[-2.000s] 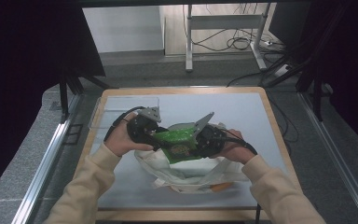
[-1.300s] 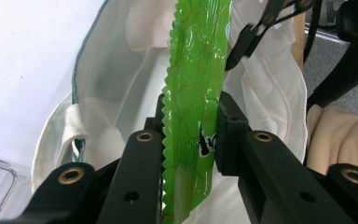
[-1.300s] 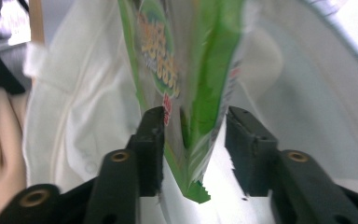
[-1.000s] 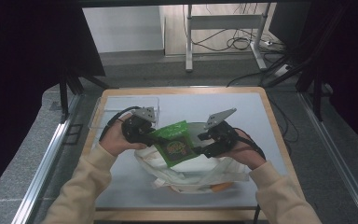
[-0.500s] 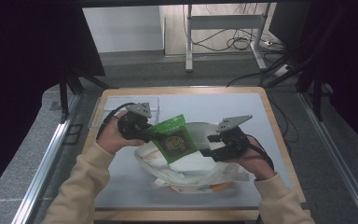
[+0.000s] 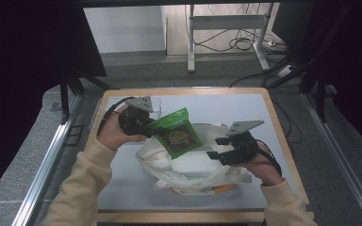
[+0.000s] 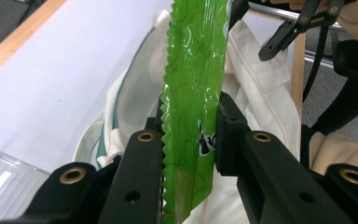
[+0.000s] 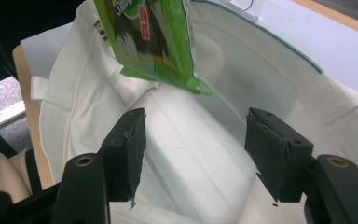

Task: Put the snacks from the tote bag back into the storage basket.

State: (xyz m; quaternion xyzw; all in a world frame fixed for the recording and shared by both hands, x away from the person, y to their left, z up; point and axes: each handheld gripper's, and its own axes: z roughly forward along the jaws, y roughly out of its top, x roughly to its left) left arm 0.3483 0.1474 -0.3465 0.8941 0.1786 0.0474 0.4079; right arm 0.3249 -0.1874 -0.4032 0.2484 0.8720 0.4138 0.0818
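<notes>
- White-topped table (image 6: 136, 188), high view: left gripper (image 6: 143, 126) clamps green snack packet (image 6: 179, 133) over white cloth bag (image 6: 193, 169); right gripper (image 6: 215, 148) alongside, its jaws just opening, empty.
- Left gripper view: packet (image 7: 193, 93) pinched between both pads.
- Right gripper view: jaws apart, packet (image 8: 149, 37) hanging beyond them above bag (image 8: 205, 154).

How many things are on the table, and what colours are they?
Green snack packet: 1
White cloth bag: 1
Clear plastic box: 1
Orange thing under the bag, too hidden to name: 1
Total: 4
</notes>
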